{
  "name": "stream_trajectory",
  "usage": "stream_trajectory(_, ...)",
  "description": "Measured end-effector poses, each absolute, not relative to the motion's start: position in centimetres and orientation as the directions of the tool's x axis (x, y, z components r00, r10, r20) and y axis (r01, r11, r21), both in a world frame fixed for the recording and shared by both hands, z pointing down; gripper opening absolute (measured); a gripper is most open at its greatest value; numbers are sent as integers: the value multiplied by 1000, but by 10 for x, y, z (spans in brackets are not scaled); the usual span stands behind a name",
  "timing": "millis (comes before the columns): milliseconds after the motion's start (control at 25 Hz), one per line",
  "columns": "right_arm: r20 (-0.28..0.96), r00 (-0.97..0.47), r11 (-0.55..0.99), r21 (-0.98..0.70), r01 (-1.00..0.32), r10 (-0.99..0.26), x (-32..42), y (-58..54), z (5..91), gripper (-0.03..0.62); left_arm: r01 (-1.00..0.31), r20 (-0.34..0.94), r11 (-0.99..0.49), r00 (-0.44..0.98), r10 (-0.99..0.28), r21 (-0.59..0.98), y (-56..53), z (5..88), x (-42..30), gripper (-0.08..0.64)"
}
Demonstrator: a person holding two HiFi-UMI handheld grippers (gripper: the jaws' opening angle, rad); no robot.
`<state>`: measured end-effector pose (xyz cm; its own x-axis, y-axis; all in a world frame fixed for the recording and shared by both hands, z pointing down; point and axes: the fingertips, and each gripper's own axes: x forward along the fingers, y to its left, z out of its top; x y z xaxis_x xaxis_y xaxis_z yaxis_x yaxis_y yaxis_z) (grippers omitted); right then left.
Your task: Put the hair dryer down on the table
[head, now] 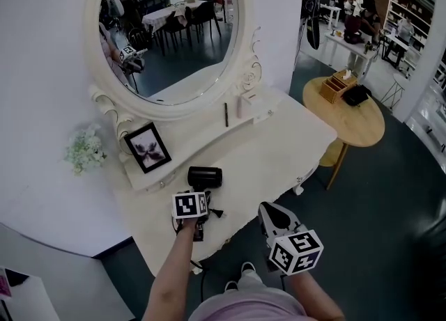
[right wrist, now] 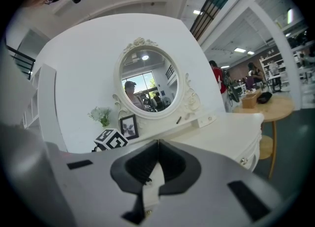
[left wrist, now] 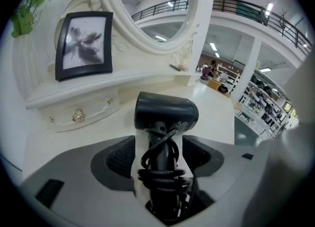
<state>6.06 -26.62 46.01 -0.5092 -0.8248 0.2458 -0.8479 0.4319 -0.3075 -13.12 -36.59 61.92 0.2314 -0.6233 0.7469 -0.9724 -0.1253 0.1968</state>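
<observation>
A black hair dryer [head: 205, 177] lies on the white dressing table [head: 279, 152], near its front edge, with its cord wound round the handle. My left gripper [head: 197, 194] stands right behind it. In the left gripper view the hair dryer [left wrist: 166, 113] has its handle between the jaws of the left gripper [left wrist: 160, 157], which is open; bare table shows between the left pad and the handle. My right gripper [head: 268, 209] hovers off the table's front edge, to the right of the dryer. In its own view the right gripper [right wrist: 157, 145] is shut and empty.
An oval mirror [head: 171, 27] rises at the back of the table. On its shelf stand a black picture frame [head: 148, 147] and a thin dark stick [head: 226, 114]. Pale flowers [head: 85, 149] sit at the left. A round wooden table [head: 355, 128] carries a wooden box [head: 334, 86].
</observation>
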Motion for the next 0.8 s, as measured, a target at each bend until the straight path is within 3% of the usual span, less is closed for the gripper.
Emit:
stream_trajectory(160,243,-514,438,-305,-845,-823,57,-262,458,-5,-969,692,-143,243,-680,200,-360,595,-136,293)
stream_trajectory(560,232,-534,461,-302,-834,-813,47,-256,452,-6,-964,457,-174,249,-854,199,-323,523,-146,148)
stream_trajectory(800,223,-540,466,-309,-829,-812,43,-252,449,-6,-959,361,-196,259,-896,203,-293,496,-152,97)
